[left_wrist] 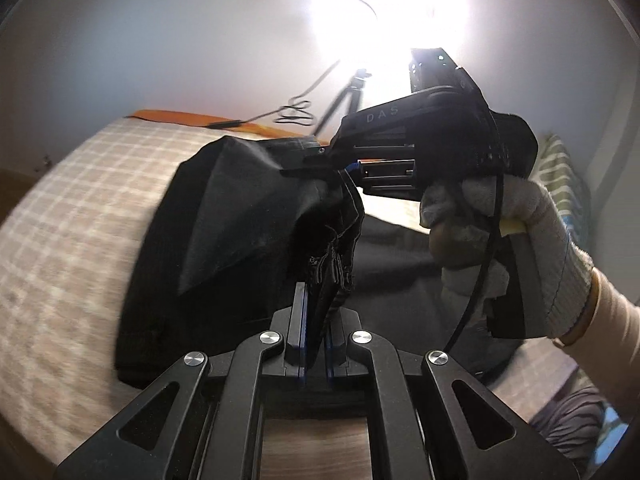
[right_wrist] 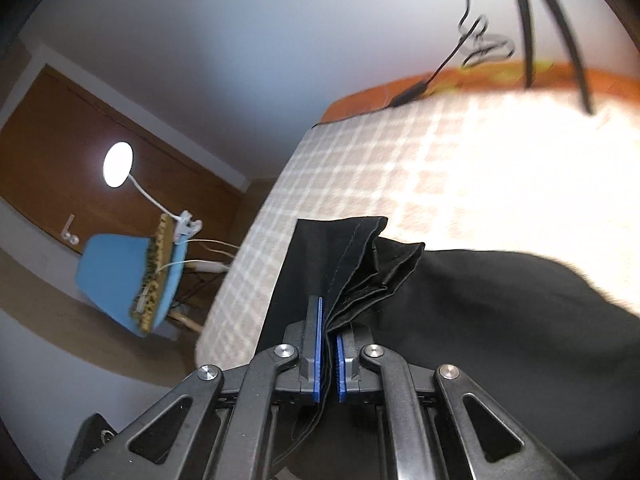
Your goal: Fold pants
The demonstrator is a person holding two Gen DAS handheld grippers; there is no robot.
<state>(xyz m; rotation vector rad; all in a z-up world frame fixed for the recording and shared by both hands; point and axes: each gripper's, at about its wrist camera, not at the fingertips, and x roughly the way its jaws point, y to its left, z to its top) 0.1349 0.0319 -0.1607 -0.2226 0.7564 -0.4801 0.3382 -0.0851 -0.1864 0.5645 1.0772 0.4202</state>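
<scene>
Black pants [left_wrist: 224, 240] lie on a checked beige bed cover [left_wrist: 72, 216]. My left gripper [left_wrist: 320, 292] is shut on a bunched, frayed edge of the pants, lifted off the cover. In the left wrist view my right gripper [left_wrist: 316, 160] reaches in from the right, held by a gloved hand [left_wrist: 512, 224], its tips at another raised part of the cloth. In the right wrist view my right gripper [right_wrist: 329, 320] is shut on several folded layers of the pants [right_wrist: 500, 300] with a stitched hem standing up beyond the blue pads [right_wrist: 318, 344].
A tripod [left_wrist: 344, 96] with a looped black cable [left_wrist: 296, 112] stands at the bed's far edge under a glaring lamp [left_wrist: 388, 4]. Left of the bed are a blue chair [right_wrist: 120, 276] and a small white lamp [right_wrist: 118, 164]. Striped bedding [left_wrist: 564, 172] lies to the right.
</scene>
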